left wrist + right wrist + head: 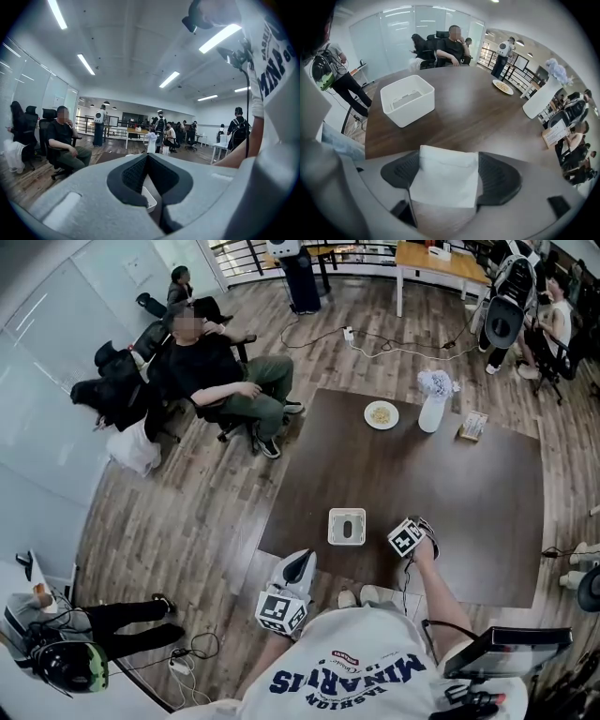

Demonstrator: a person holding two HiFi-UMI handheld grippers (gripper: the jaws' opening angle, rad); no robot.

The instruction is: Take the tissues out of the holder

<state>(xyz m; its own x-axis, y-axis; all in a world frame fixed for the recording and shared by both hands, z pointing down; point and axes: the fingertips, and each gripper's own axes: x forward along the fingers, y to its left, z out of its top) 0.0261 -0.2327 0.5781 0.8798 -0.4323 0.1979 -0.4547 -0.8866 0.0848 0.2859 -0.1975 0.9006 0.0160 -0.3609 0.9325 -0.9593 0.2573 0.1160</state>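
The white square holder [347, 526] stands on the dark brown table [469, 502] near its front edge. In the right gripper view the holder [408, 99] lies ahead and to the left, and its open top faces up. My right gripper [449, 180] is shut on a folded stack of white tissues [446, 180] that spans both pads, just above the table beside the holder. In the head view my right gripper [408, 538] hovers right of the holder. My left gripper [286, 601] hangs off the table's near-left corner, and its pads [136, 176] meet with nothing between them.
A plate of food [381, 414], a white vase with flowers [432, 409] and a small card stand [472, 426] sit at the table's far side. A person sits in an office chair [220, 381] beyond the far left corner. Cables lie on the floor.
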